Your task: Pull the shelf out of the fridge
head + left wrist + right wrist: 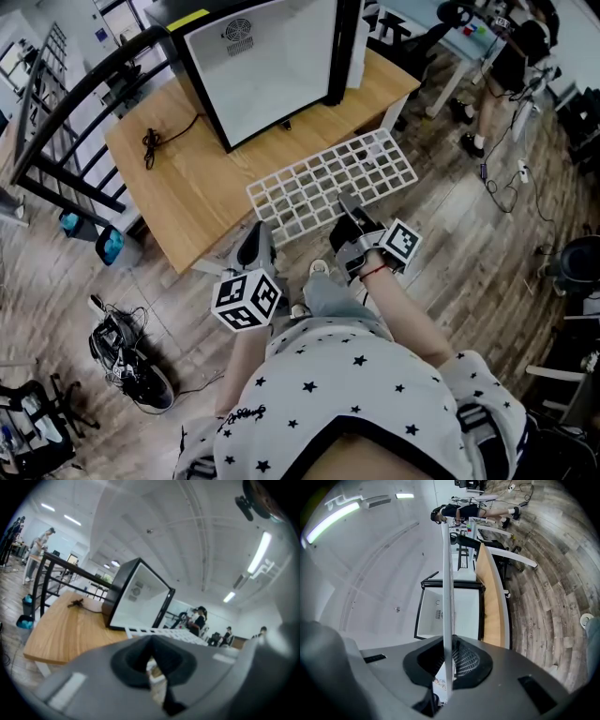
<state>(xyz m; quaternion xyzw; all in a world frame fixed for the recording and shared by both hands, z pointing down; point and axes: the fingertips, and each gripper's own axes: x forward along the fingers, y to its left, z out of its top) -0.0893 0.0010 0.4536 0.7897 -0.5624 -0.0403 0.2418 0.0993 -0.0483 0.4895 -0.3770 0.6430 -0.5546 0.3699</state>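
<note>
White grid shelf [328, 183], wooden table [187, 192]

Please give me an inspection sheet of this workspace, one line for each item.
Surface: wooden table, carrying the fridge and the shelf.
Job's things: white wire shelf lies flat in front of the open fridge, its near edge past the table's edge.
Clutter: blue container on the floor.
Grippers: right gripper shut on the shelf's near edge; left gripper shut, empty, by the shelf's corner.
Cables: coiled black cable on the table; loose cables on the floor.
Surroundings: black metal frame; a person at a desk.
</note>
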